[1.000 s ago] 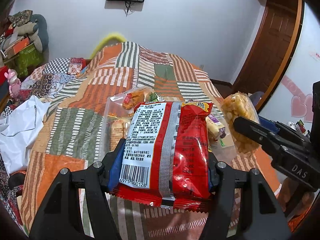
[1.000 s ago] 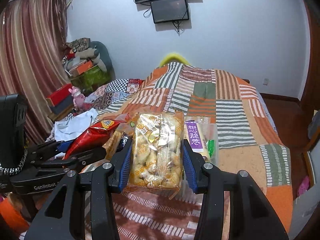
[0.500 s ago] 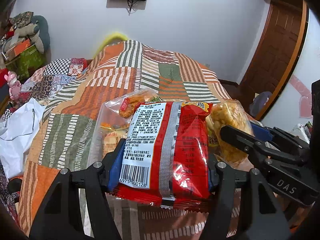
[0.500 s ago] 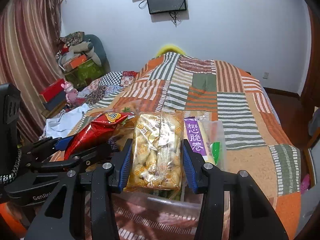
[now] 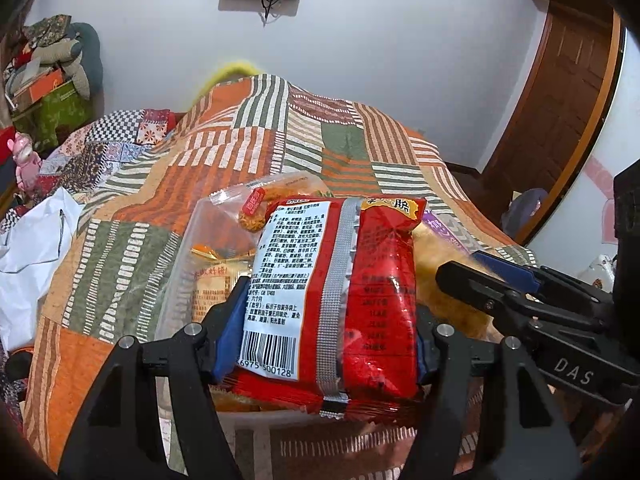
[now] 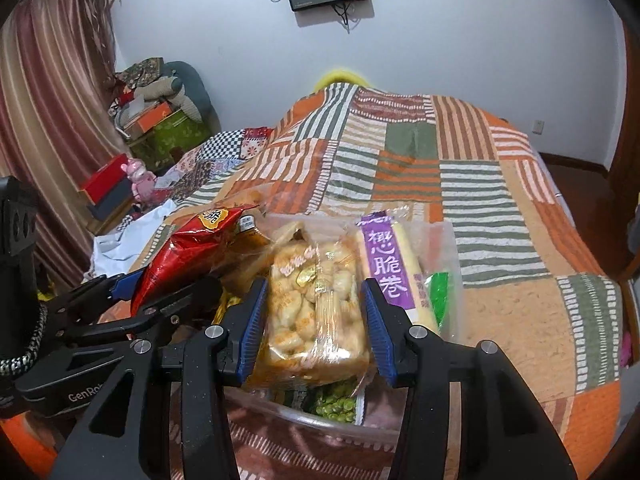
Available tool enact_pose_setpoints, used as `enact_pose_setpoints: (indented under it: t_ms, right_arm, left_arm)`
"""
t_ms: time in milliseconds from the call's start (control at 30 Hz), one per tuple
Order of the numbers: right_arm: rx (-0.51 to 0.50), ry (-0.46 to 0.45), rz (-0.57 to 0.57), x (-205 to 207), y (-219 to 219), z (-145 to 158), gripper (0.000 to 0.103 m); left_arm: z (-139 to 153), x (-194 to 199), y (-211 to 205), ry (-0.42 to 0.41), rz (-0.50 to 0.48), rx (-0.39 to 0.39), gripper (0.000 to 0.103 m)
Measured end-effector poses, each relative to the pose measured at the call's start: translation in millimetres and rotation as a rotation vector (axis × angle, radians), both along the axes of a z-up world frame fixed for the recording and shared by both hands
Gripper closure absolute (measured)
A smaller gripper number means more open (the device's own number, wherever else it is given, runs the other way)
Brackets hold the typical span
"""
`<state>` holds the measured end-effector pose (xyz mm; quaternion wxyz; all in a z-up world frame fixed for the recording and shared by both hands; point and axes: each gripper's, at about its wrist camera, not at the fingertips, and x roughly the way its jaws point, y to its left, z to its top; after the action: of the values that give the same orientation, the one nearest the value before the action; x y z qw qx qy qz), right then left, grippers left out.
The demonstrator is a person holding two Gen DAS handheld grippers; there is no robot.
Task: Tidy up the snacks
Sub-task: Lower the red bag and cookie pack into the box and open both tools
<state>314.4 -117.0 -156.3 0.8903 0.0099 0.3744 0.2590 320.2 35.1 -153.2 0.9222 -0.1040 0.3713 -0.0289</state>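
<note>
The left claw [image 5: 326, 312] held one red foil packet [image 5: 360, 280] between its blue pads. The packet showed its back side: a white panel with small printed text and a barcode at the bottom, a silver seam down the middle, and shiny red foil on the right part. The jaws of this claw were opening slowly, yet both pads touched the sides of the packet. The packet stood upright above a clear plastic box [image 5: 180, 264] on the patchwork quilt [image 5: 120, 272] of the bed.

The right claw [image 6: 314, 292] was narrow and gripped one clear bag of pale puffs [image 6: 316, 320]. Through the clear wrapping many small yellow-white pieces were visible, and a few small gold marks were printed on the front. This bag was also upright over the same box, just beside the red packet.

In the box I could count four other packets:
- one packet with a purple label [image 6: 386, 264], standing just right of the bag of puffs;
- one packet of green peas [image 6: 336, 404], lying under that bag;
- one clear packet with a small red label [image 5: 256, 208], behind the red packet;
- one orange biscuit packet [image 5: 212, 284], left of the red packet.

So there were two claws, each holding one packet, and one box.
</note>
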Motion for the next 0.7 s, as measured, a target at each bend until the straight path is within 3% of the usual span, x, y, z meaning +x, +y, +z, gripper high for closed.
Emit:
enact_pose_setpoints:
  t_ms: [133, 233, 467, 700]
  right_arm:
    - [-0.015, -0.012, -0.008, -4.5, -1.0, 5.2, 0.058]
    - [-0.002, -0.009, -0.004, -8.0, -3.6, 7.4, 0.056]
    - [0.01, -0.05, -0.005, -24.8, -11.6, 26.2, 0.055]
    - [0.052, -0.108, 0.011, -51.8, -22.7, 55.4, 0.052]
  left_arm:
    - [-0.4, -2.9, 3.6, 0.012, -0.018, -0.032, 0.023]
    - [1.3, -7.6, 4.9, 0.017, -0.028, -0.046, 0.02]
    - [17.6, -28.2, 1.9, -0.012, -0.05, -0.044, 0.02]
    - [52.9, -68.9, 2.7, -0.097, -0.046, -0.013, 0.02]
